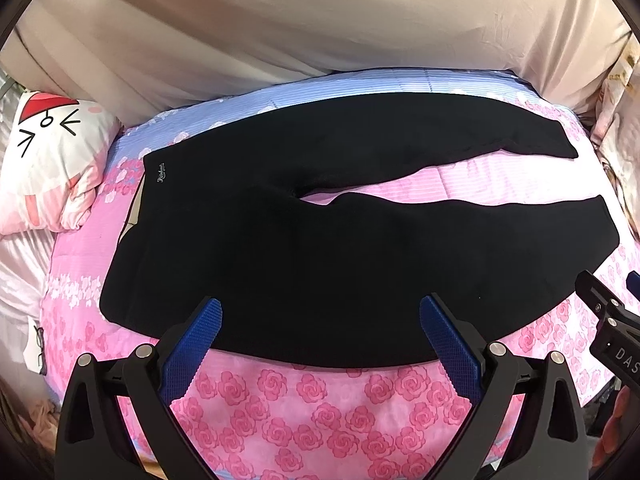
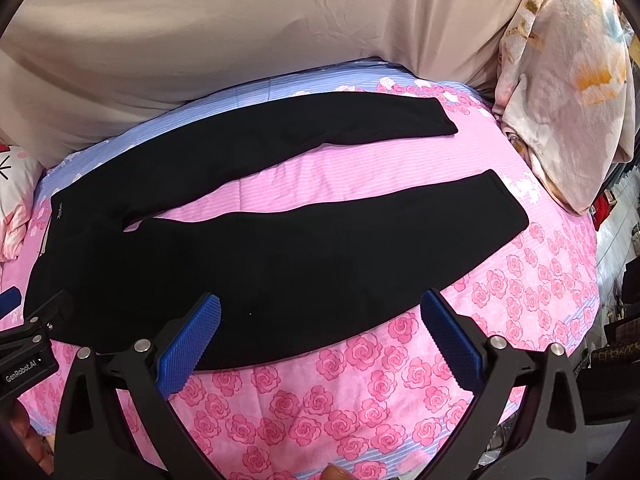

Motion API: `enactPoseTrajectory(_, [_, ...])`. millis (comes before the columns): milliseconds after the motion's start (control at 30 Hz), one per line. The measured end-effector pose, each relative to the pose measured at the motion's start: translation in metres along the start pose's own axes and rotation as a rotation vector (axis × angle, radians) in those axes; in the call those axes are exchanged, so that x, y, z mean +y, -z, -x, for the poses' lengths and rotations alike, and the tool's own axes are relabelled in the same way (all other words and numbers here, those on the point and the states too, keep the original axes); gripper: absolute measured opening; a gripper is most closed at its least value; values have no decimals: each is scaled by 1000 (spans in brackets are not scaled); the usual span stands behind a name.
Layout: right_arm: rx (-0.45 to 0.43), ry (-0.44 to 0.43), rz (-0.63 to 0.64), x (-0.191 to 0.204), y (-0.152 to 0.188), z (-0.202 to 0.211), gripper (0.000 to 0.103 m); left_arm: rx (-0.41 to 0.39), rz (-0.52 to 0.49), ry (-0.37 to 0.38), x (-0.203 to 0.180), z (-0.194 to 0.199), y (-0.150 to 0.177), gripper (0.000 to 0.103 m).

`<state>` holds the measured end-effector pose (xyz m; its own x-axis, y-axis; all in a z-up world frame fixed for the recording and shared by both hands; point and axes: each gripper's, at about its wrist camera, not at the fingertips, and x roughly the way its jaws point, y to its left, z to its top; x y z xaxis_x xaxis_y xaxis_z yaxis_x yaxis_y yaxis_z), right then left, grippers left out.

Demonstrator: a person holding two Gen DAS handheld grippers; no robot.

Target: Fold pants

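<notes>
Black pants (image 1: pixel 320 264) lie flat on a pink rose-print quilt (image 1: pixel 304 412), waistband to the left, both legs spread apart and pointing right. The pants also show in the right wrist view (image 2: pixel 280 256). My left gripper (image 1: pixel 320 312) is open and empty, hovering over the near edge of the near leg by the hip. My right gripper (image 2: pixel 320 308) is open and empty, over the near edge of the same leg further right. The right gripper's body shows at the edge of the left wrist view (image 1: pixel 608 320).
A white cartoon-face pillow (image 1: pixel 52 160) lies at the left of the bed. A beige sheet (image 1: pixel 320 32) rises behind the quilt (image 2: pixel 400 380). A crumpled floral blanket (image 2: pixel 568 92) sits at the right end. The bed's right edge drops off by clutter (image 2: pixel 616 280).
</notes>
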<state>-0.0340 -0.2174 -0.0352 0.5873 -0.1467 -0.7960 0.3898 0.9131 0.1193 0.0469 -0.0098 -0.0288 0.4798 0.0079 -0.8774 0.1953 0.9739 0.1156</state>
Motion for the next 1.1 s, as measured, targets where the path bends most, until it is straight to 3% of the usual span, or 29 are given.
enactPoseTrajectory(133, [36, -29, -10, -9, -2, -13, 98, -4, -1, -12, 6, -3, -2, 98])
enactPoseTrajectory(333, [-35, 80, 13, -50, -27, -21, 98, -45, -67, -48, 14, -15, -6, 98])
enactPoseTrajectory(467, [-66, 103, -21, -113, -80, -54, 98, -39, -65, -87, 9, -29, -18, 98])
enactPoseTrajectory(567, [-53, 104, 1, -158, -125, -96, 98, -8, 10, -116, 0, -36, -29, 98])
enactPoseTrajectory(667, [-35, 53, 10, -195, -166, -143, 98, 22, 125, -128, -11, -42, -38, 98])
enactPoseTrajectory(767, [-3, 18, 42, -224, -208, -197, 97, 31, 180, -172, -21, -45, -42, 98])
enactPoseTrajectory(800, [9, -6, 56, -231, -221, -216, 96, 34, 190, -188, -23, -46, -43, 98])
enactPoseTrajectory(867, [55, -50, 59, -243, -242, -250, 72, 45, 210, -219, -28, -48, -44, 98])
enactPoseTrajectory(900, [74, -67, 54, -248, -246, -260, 68, 52, 215, -230, -30, -49, -43, 98])
enactPoseTrajectory(1100, [123, -129, 54, -260, -266, -304, 68, 96, 249, -288, -38, -57, -42, 98])
